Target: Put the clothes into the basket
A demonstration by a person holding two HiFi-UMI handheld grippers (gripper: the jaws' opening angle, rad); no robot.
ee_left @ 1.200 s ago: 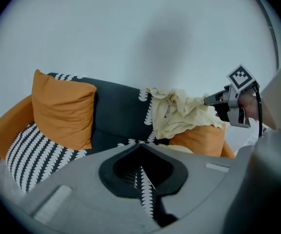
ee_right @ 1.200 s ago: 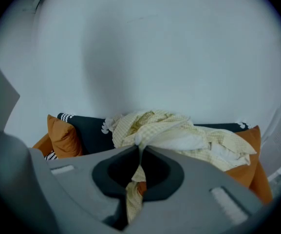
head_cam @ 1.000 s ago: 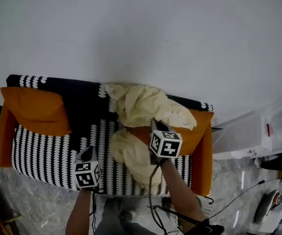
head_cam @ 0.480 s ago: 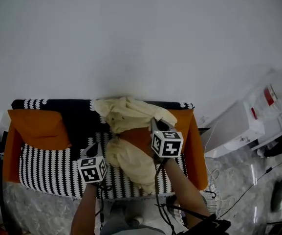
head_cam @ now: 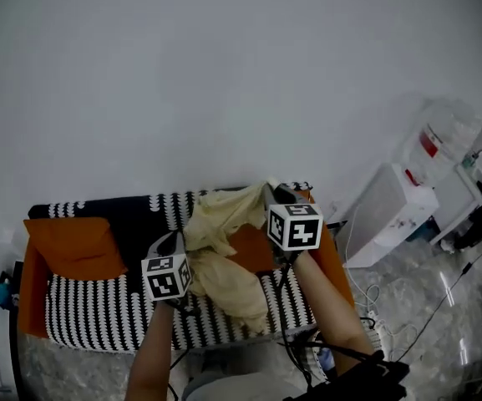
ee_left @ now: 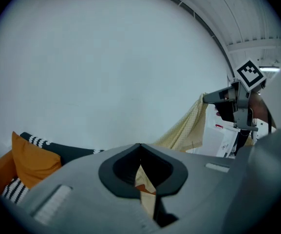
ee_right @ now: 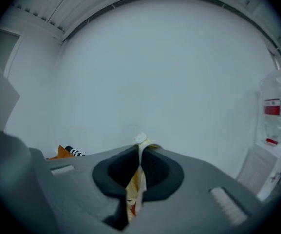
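Yellow garment now lifted higher off sofa; my left gripper and right gripper both clamped on it.

Sofa: black-and-white patterned cover, orange ends, standing on marbled floor. Orange cushion lies at left end against backrest. Second orange cushion toward right, partly hidden by cream garment.

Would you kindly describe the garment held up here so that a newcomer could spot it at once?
Find the black-and-white sofa against the white wall. Over its right half hangs a garment, pinched by the left tool and right tool. It is pale yellow and crumpled, unlike the smooth orange cushion to its left.
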